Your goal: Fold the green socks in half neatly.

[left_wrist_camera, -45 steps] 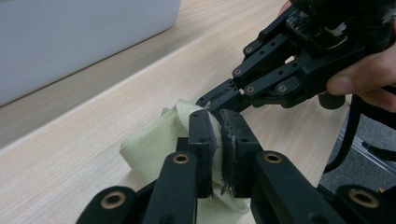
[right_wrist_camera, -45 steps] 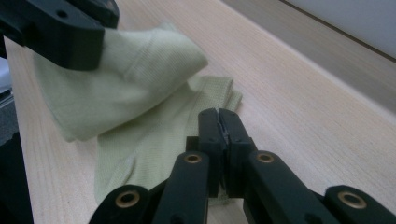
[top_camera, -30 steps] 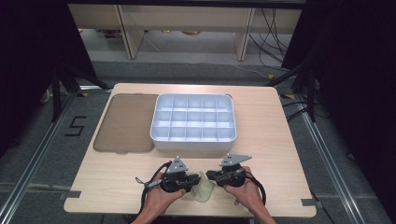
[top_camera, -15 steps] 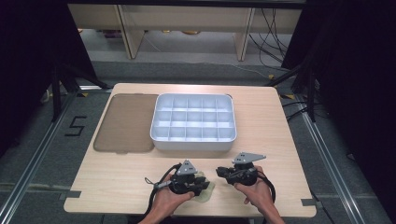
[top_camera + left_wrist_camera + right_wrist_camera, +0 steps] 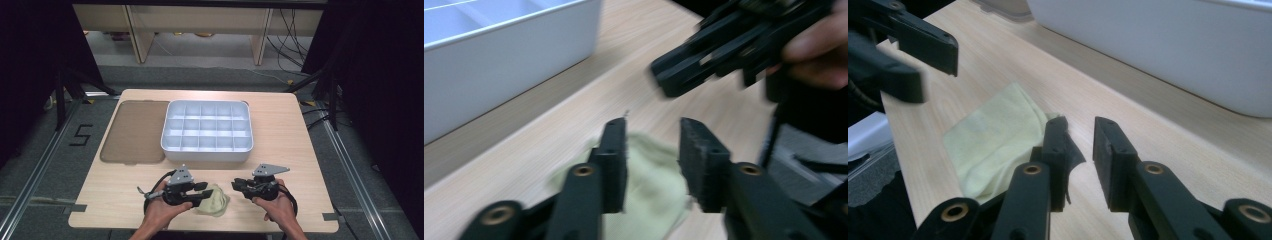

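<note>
So both sets of tongs have just been opening up, and there's nothing pinched in either of them now. A second ago they were huddled together right over the cloth [image 5: 214,200]; now the right tongs [image 5: 239,185] have backed off to the right of the cloth with bare counter [image 5: 280,130] under them, and the left tongs [image 5: 206,192] hang at the cloth's left edge. In the left gripper view the jaws stand a little apart with the cloth [image 5: 649,185] lying loose underneath, not gripped. Same from the right gripper view: a gap between the jaws, and the cloth [image 5: 998,145] sits off to the side of them.

The cloth itself is a pale yellow-green folded bundle lying flat on the counter's near edge, well in front of the white divided tray [image 5: 207,131].

My read: they just let go, so this fold looks finished, or they're about to re-grab for another one.
</note>
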The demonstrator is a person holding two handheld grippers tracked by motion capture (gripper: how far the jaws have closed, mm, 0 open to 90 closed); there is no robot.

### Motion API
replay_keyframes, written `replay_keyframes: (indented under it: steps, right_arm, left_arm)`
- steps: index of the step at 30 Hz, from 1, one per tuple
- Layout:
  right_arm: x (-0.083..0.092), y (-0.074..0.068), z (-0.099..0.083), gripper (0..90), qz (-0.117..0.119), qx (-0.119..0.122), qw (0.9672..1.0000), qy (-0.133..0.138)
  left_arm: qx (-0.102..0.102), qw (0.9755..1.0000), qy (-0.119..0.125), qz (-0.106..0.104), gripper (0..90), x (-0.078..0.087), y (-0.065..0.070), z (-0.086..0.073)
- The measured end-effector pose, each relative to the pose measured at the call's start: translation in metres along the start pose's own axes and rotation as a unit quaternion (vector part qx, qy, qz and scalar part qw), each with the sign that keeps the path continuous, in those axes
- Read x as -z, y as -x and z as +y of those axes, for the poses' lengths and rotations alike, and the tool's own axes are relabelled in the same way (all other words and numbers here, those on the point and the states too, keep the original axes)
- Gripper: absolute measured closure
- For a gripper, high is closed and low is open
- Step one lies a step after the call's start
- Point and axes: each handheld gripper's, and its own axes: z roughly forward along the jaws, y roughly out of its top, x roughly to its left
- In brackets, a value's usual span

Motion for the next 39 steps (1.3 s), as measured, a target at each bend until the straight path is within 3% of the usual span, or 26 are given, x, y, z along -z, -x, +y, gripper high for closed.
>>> replay_keyframes:
  steps: [1,2,4,5,7,8,10,12,18,19,22,23,25,29,30,31,33,37,39]
  right_arm:
    - [-0.001,0.001,0.001,75.3,0.012,0.017,0.9998,0.004]
    - [-0.001,0.001,0.001,75.3,0.012,0.017,0.9998,0.004]
    - [0.001,-0.007,0.001,74.1,0.008,0.024,0.9997,-0.002]
    - [0.000,-0.011,0.001,73.8,0.021,0.012,0.9997,-0.006]
    - [-0.002,-0.014,0.002,73.7,0.025,0.019,0.9995,-0.003]
    - [-0.003,-0.015,0.003,73.7,0.030,0.030,0.9991,0.000]
    - [-0.004,-0.024,0.004,74.0,0.034,0.041,0.9986,-0.005]
    - [-0.008,-0.028,0.003,74.7,0.044,0.051,0.9977,-0.008]
    - [-0.018,-0.041,-0.001,79.1,0.043,0.064,0.9967,-0.025]
    - [-0.020,-0.042,-0.002,80.4,0.045,0.070,0.9962,-0.028]
    - [-0.024,-0.047,-0.003,82.6,0.052,0.068,0.9955,-0.041]
    - [-0.029,-0.048,-0.006,84.3,0.050,0.086,0.9937,-0.051]
    - [-0.033,-0.048,-0.009,85.4,0.049,0.094,0.9922,-0.066]
    - [-0.036,-0.040,-0.018,87.0,0.013,0.103,0.9894,-0.101]
    - [-0.034,-0.038,-0.019,87.4,0.011,0.101,0.9889,-0.109]
    - [-0.034,-0.036,-0.021,87.5,0.010,0.093,0.9907,-0.099]
    - [-0.030,-0.034,-0.021,87.6,-0.002,0.102,0.9890,-0.107]
    - [-0.027,-0.032,-0.019,86.4,-0.015,0.103,0.9899,-0.097]
    - [-0.022,-0.032,-0.013,86.2,-0.004,0.098,0.9915,-0.085]
  left_arm:
    - [0.000,0.9999,-0.012,0.003,72.4,0.000,-0.004,-0.006]
    - [0.000,0.9999,-0.012,0.003,74.5,0.000,-0.004,-0.006]
    - [0.003,0.9992,-0.039,0.006,76.9,-0.007,-0.012,-0.022]
    - [0.014,0.9993,-0.034,-0.002,77.5,-0.012,-0.011,-0.025]
    - [0.014,0.9989,-0.044,0.000,78.2,-0.015,-0.011,-0.027]
    - [0.000,0.9987,-0.052,0.002,78.6,-0.019,-0.011,-0.028]
    - [-0.002,0.9978,-0.066,0.004,80.0,-0.027,-0.010,-0.032]
    - [0.000,0.9978,-0.066,0.004,80.6,-0.031,-0.008,-0.034]
    - [-0.028,0.9966,-0.076,0.011,81.7,-0.030,-0.008,-0.034]
    - [-0.018,0.9974,-0.068,0.013,82.0,-0.031,-0.007,-0.034]
    - [-0.013,0.9977,-0.065,0.014,82.2,-0.031,-0.006,-0.034]
    - [-0.020,0.9972,-0.070,0.014,82.2,-0.030,-0.007,-0.034]
    - [-0.020,0.9971,-0.072,0.014,82.2,-0.030,-0.007,-0.034]
    - [-0.019,0.9971,-0.071,0.018,82.2,-0.030,-0.006,-0.034]
    - [-0.009,0.9974,-0.069,0.019,82.2,-0.030,-0.004,-0.035]
    - [-0.019,0.9973,-0.068,0.020,82.2,-0.030,-0.005,-0.035]
    - [-0.012,0.9972,-0.070,0.023,82.2,-0.030,-0.005,-0.036]
    - [-0.017,0.9977,-0.062,0.021,81.6,-0.027,-0.004,-0.033]
    - [-0.012,0.9986,-0.048,0.019,81.8,-0.025,-0.001,-0.027]
